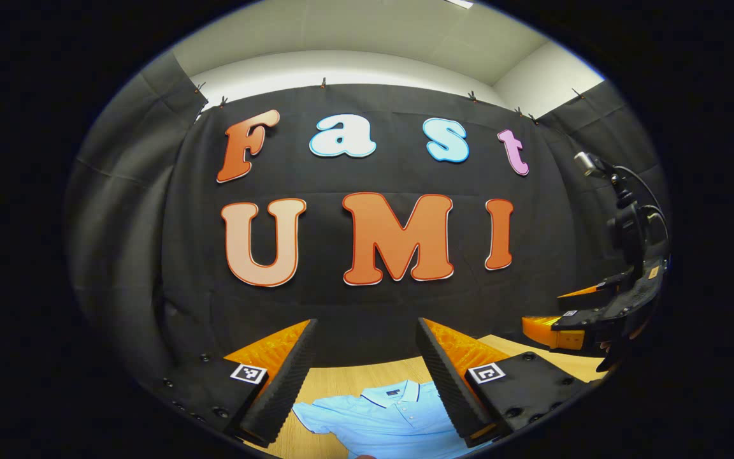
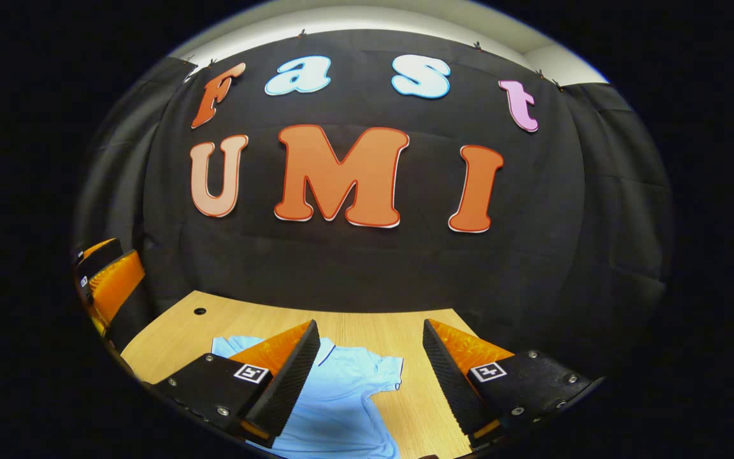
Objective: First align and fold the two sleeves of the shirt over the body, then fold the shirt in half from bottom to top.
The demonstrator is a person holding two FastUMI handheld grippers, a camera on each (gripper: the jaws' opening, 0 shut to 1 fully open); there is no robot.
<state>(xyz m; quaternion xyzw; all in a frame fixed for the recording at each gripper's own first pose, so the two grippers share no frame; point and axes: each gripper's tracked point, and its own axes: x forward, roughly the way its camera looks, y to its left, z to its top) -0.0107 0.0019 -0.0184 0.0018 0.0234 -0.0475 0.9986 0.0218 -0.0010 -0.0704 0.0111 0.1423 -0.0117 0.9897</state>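
A light blue polo shirt [image 1: 386, 417] lies flat on the wooden table [image 1: 348, 379], collar toward the booth wall, one short sleeve spread to the left. My left gripper [image 1: 367, 331] hangs above it, open, nothing between its fingers. In the right gripper view the shirt [image 2: 341, 395] lies below, its sleeve [image 2: 386, 370] spread out on the table [image 2: 399, 331]. My right gripper [image 2: 370, 331] is open and empty above that sleeve side. The right gripper [image 1: 587, 319] also appears at the right edge of the left gripper view, and the left gripper [image 2: 102, 280] at the left edge of the right gripper view.
The black cloth wall [image 1: 367, 306] stands close behind the table's far edge. A small round hole [image 2: 199, 311] sits in the tabletop near its far left corner. Bare wood [image 2: 424, 408] lies to the right of the shirt.
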